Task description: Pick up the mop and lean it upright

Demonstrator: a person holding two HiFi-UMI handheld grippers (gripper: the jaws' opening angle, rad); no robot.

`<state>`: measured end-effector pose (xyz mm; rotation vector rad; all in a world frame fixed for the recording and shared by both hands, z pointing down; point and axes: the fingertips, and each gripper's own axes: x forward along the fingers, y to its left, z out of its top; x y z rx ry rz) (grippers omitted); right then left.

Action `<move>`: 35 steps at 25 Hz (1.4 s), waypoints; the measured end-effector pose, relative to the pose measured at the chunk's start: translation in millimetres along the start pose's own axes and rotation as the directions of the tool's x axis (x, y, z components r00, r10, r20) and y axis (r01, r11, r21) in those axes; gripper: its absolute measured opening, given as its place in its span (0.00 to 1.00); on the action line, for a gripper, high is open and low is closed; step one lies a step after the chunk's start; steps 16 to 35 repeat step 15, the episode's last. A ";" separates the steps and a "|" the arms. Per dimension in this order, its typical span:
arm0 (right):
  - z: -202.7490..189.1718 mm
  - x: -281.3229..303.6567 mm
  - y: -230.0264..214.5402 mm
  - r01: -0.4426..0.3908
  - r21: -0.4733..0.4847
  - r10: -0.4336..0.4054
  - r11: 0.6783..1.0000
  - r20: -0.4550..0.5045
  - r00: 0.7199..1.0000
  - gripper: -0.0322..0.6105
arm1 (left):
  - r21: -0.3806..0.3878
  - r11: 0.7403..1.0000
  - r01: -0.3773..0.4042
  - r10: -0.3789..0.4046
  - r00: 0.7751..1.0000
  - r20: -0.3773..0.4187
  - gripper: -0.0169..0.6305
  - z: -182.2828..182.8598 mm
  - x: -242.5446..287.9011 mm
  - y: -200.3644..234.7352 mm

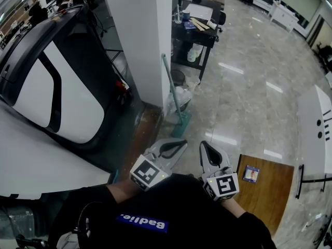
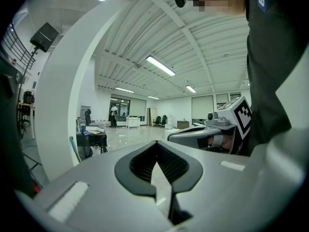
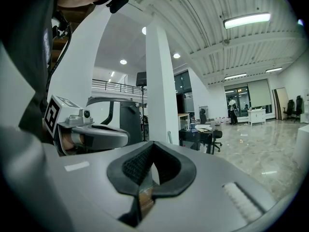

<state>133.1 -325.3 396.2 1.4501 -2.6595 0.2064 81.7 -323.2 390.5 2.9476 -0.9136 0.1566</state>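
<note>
The mop (image 1: 173, 95) stands upright with its thin green handle leaning on the white pillar (image 1: 142, 40) and its teal head (image 1: 181, 124) on the floor. Its handle also shows in the left gripper view as the mop (image 2: 73, 147), and in the right gripper view as the mop (image 3: 169, 137). My left gripper (image 1: 178, 144) and right gripper (image 1: 206, 148) hover side by side near my chest, well short of the mop. Both are shut with nothing between the jaws, as seen on the left gripper (image 2: 156, 144) and the right gripper (image 3: 153, 143).
A large black-and-white machine (image 1: 52, 77) fills the left. A black cart (image 1: 199, 30) with clutter stands behind the pillar, and a white bag (image 1: 182, 95) lies at its foot. A wooden board (image 1: 270, 188) lies on the marble floor at right, beside a white cabinet (image 1: 316, 123).
</note>
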 end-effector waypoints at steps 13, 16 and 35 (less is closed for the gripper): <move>-1.5 -2.5 -0.4 0.001 0.002 -0.001 1.000 -0.006 1.000 0.06 | 0.001 1.000 -0.003 0.003 1.000 0.002 0.06 1.8 -1.7 -0.4; -2.0 -1.4 0.1 0.001 0.004 -0.001 1.000 -0.009 1.000 0.06 | -0.004 1.000 -0.005 0.005 1.000 0.000 0.06 0.8 -2.1 1.1; -2.0 -1.4 0.1 0.001 0.004 -0.001 1.000 -0.009 1.000 0.06 | -0.004 1.000 -0.005 0.005 1.000 0.000 0.06 0.8 -2.1 1.1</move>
